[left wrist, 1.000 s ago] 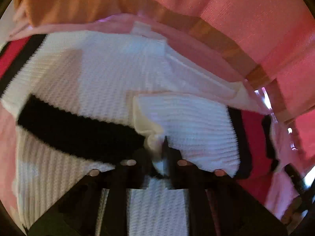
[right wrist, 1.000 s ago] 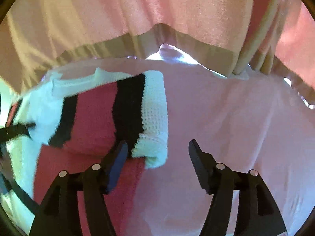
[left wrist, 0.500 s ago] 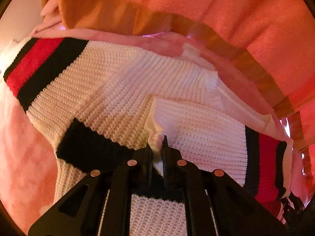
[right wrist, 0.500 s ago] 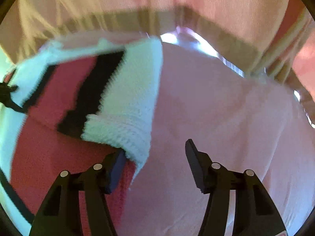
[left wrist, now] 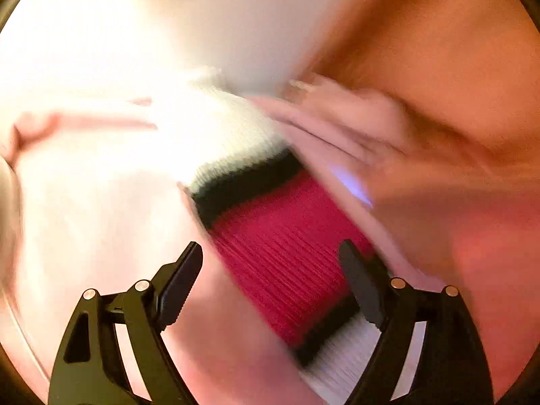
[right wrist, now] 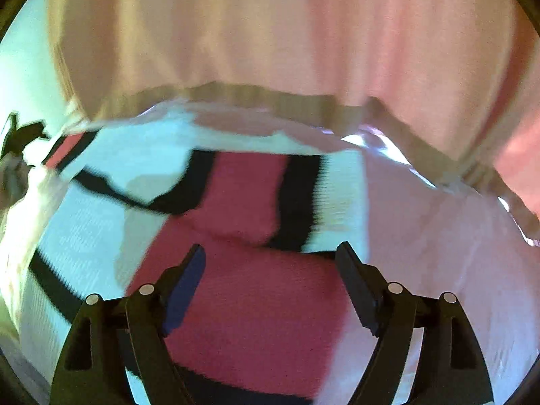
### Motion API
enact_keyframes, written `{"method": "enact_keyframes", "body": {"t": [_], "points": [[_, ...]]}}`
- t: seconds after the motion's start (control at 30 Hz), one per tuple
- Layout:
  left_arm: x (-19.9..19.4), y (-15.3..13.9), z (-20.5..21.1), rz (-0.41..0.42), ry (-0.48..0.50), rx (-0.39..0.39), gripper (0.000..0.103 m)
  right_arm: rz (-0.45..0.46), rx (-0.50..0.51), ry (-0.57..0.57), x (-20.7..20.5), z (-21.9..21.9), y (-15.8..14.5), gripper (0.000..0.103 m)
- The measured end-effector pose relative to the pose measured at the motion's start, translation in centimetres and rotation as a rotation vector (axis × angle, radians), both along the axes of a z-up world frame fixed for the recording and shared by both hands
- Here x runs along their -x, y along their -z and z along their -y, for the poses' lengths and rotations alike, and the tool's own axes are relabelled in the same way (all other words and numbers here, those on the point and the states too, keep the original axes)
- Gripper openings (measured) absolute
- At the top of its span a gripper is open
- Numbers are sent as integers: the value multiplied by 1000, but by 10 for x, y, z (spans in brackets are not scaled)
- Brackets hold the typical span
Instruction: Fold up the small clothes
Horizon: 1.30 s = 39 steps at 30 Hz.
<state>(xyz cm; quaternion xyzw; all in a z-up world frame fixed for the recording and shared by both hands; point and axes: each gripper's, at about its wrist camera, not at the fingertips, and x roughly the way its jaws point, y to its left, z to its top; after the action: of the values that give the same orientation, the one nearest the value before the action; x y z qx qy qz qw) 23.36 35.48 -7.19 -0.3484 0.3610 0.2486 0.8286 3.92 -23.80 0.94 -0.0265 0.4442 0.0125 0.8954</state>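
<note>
A small knitted sweater (right wrist: pixel 243 290) in white with red and black stripes lies on a pink sheet (right wrist: pixel 445 236). In the right wrist view its striped sleeve (right wrist: pixel 249 195) is folded over the body. My right gripper (right wrist: pixel 270 263) is open and empty just above the red band. In the blurred left wrist view my left gripper (left wrist: pixel 270 263) is open and empty over a red and black striped part of the sweater (left wrist: pixel 287 256), with its white knit beyond.
A pink and orange curtain (right wrist: pixel 303 40) hangs along the far edge of the sheet, also seen in the left wrist view (left wrist: pixel 438 50). The other gripper (right wrist: pixel 20 135) shows at the far left of the right wrist view. Pink sheet lies to the right.
My left gripper has let go of the white knit fold, opened and swung to the striped end. My right gripper has moved over the sweater's red band, still open.
</note>
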Motion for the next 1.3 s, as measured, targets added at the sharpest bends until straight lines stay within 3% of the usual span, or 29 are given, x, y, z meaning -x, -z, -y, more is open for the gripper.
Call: {"method": "enact_keyframes", "body": {"t": [0.07,0.17,0.23,0.27,0.3,0.37,0.47,0.6,0.7,0.77,0.83,0.87,0.9,0.97,1.03,1.13,1.2,1.3], "points": [[-9,13,-42,-44,-70,-5,80,-15,21,-39,-3,-16,8,77],[-18,31,-71,-49,-107,46,79,-34,35,-74,-7,-31,20,77],[-29,27,-69,-52,-99,-25,59,-57,44,-70,-12,-32,31,77],[-42,29,-64,-52,-14,-7,27,-68,47,-63,-12,-32,35,77],[-49,30,-59,-55,29,11,8,-81,53,-50,-13,-30,39,77],[-53,19,-39,-42,44,-54,8,-94,47,-26,-13,-25,42,77],[-51,-16,16,42,150,-123,7,-90,-7,23,-17,-11,38,77],[-17,-83,140,188,397,-204,7,-61,-81,94,-20,18,26,77],[16,-111,252,255,630,-212,7,-55,-93,142,-24,38,23,77],[47,-113,319,256,771,-196,8,-70,-109,170,-25,49,24,77],[65,-90,392,185,886,-153,12,-106,-117,195,-28,60,28,77],[69,-81,406,153,910,-144,19,-125,-113,204,-29,64,31,77],[74,-57,427,76,954,-130,38,-135,-109,223,-29,70,33,77],[86,-21,449,-44,984,-135,50,-142,-112,233,-31,77,35,77],[88,-2,443,-96,963,-132,50,-131,-134,238,-31,82,32,77],[95,-4,396,-58,875,-87,63,-121,-189,211,-34,85,30,77],[107,-14,370,-20,790,-70,77,-127,-232,197,-38,83,32,78],[114,-21,325,7,670,-9,78,-133,-305,163,-46,66,33,78]]}}
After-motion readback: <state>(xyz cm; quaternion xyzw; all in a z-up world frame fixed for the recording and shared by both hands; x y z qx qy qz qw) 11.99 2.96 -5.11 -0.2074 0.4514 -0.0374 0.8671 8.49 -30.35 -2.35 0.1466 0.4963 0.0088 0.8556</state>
